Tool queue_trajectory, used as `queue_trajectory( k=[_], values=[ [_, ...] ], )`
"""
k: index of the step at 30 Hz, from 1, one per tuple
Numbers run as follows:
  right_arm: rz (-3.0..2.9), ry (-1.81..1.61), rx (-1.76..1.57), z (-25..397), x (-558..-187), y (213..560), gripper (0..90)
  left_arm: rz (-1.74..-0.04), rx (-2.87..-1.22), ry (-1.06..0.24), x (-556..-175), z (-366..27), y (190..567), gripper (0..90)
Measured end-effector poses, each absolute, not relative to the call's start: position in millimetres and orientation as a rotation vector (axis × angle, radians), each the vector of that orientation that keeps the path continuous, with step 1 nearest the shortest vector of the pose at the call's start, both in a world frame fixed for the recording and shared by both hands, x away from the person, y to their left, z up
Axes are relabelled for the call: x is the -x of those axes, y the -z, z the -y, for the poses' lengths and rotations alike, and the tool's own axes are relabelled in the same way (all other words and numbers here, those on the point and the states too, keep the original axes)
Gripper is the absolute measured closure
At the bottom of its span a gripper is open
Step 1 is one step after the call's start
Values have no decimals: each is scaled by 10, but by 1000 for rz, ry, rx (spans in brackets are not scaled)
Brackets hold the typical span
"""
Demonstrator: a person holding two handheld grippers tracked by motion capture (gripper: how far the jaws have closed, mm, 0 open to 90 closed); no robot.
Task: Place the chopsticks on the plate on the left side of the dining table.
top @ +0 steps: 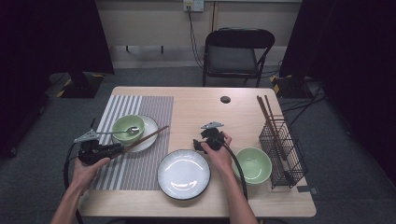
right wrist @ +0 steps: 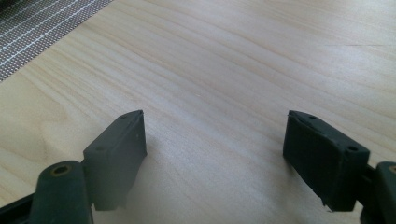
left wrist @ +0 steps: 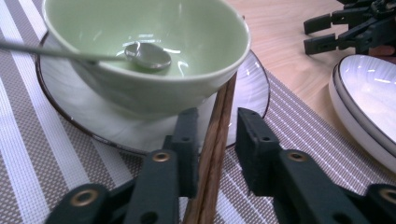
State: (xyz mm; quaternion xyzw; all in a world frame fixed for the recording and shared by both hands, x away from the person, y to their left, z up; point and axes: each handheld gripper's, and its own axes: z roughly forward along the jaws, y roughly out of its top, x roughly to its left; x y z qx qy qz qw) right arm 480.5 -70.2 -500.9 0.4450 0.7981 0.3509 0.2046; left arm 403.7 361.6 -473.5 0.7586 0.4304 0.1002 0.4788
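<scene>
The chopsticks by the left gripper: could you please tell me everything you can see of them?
The chopsticks are a brown, wood-looking pair lying side by side. They run between the left gripper's jaws, which stand a little apart around them, slanting up past the green bowl over the rim of the white plate on the striped placemat.

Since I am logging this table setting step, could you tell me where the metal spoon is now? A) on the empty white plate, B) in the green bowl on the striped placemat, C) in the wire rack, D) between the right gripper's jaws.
B: the spoon lies with its head inside the green bowl, its handle over the rim, on the plate set on the striped placemat.
</scene>
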Motion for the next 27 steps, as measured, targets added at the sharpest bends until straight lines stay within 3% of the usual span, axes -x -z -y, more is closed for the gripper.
queue_trajectory(
  k=[7,27],
  values=[
    [-2225,-978,-1241,702,-4805,5009,208,-1050,-1873,-247,-4066,-3590,4784,655],
    [-2225,-979,-1241,702,-4805,5010,207,-1044,-1903,-253,-4106,-3544,4795,741]
  ],
)
